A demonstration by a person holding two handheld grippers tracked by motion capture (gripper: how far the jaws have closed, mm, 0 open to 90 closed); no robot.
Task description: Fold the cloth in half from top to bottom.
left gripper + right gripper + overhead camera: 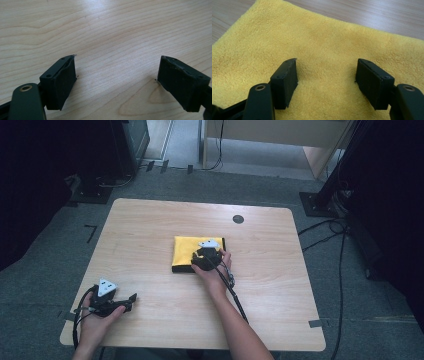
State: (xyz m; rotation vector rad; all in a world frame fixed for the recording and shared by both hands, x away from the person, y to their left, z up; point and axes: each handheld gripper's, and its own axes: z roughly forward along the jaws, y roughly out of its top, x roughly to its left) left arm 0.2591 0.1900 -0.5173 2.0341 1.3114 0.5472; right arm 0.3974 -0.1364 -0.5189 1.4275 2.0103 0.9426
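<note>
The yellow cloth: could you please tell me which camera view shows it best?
The high view: the yellow cloth appears there as a folded square on the wooden table, with the right gripper over its right part. The right gripper view shows its fleecy surface close up, edges partly cut off. The left gripper view faces bare wood.

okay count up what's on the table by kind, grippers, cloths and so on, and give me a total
Handheld grippers: 2, the left gripper near the table's near left corner and the right gripper over the cloth
Yellow cloth: 1, folded
Dark round disc set in the tabletop: 1
Total: 4
</note>
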